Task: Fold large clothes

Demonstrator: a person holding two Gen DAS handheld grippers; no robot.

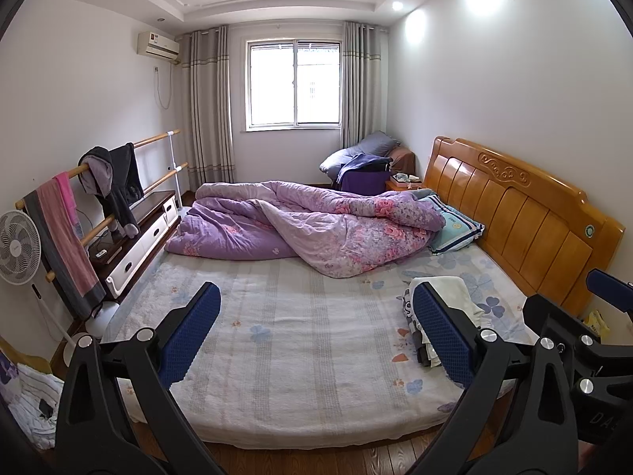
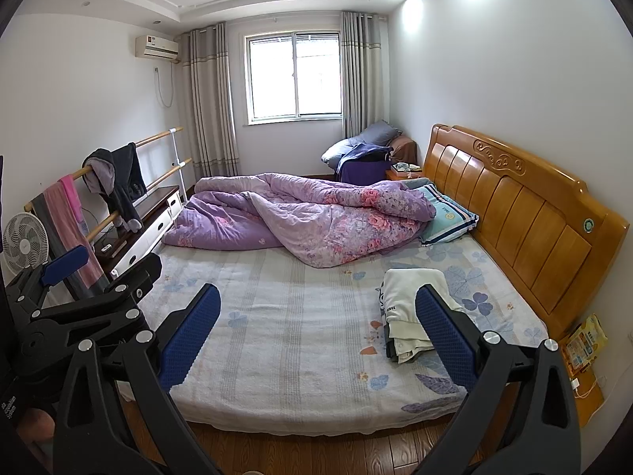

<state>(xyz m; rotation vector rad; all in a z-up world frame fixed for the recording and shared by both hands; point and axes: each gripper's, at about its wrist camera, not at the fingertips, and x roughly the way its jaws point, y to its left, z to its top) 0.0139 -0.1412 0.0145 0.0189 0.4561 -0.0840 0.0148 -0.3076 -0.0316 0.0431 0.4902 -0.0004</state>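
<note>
Both blue-padded grippers, left (image 1: 316, 332) and right (image 2: 318, 332), hang spread and empty above the bed. Only the right view shows the whole folded white-topped clothes stack (image 2: 411, 308) and a yellow packet (image 2: 585, 342).

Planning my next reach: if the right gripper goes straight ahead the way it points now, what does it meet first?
Probably the bare bed sheet. The open right gripper points down over the mattress; the folded clothes sit right of its line, the purple quilt farther back. Depth is uncertain.
</note>
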